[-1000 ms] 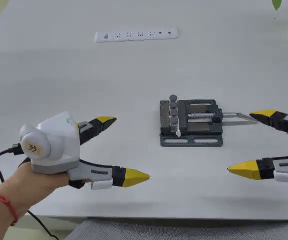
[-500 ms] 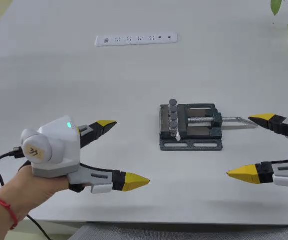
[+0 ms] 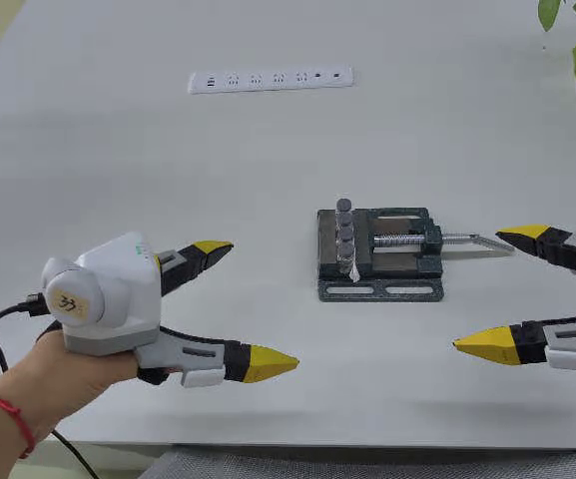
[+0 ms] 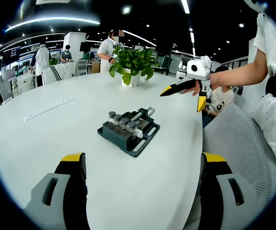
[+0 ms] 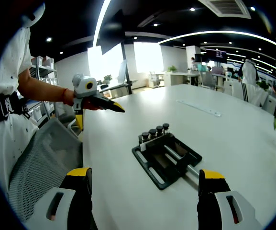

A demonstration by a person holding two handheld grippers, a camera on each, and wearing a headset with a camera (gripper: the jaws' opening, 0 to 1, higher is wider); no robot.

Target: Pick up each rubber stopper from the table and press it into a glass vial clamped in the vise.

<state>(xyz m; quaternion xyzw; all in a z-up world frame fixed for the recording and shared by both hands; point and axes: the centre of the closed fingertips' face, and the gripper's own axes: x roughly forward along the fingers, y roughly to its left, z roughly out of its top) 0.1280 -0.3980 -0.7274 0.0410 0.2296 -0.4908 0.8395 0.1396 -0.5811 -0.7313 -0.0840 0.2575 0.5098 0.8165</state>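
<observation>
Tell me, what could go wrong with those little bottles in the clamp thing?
1. The glass vials stand in a tight row, poking above the vise; a claw swinging in could knock or crack them.
2. The vise's handle sticks out toward the right claw; a bump might shift the vise or loosen its hold.

Bright and even across the pale bench (image 3: 268, 150) in the head view, sharp from near edge to far. Soft, faint shadows, close under the vise (image 3: 379, 289) and beneath the left gripper (image 3: 258, 299). Lit from above by curved ceiling strips (image 4: 51, 19) and small spot lamps (image 5: 191, 9), seen in both gripper views against a dark ceiling. Strongly bowed by the fisheye toward the edges there. Blown out to plain white at a far bright panel (image 5: 147, 57) in the right gripper view. Slightly soft on the near jaws at the bottom of both gripper views.
</observation>
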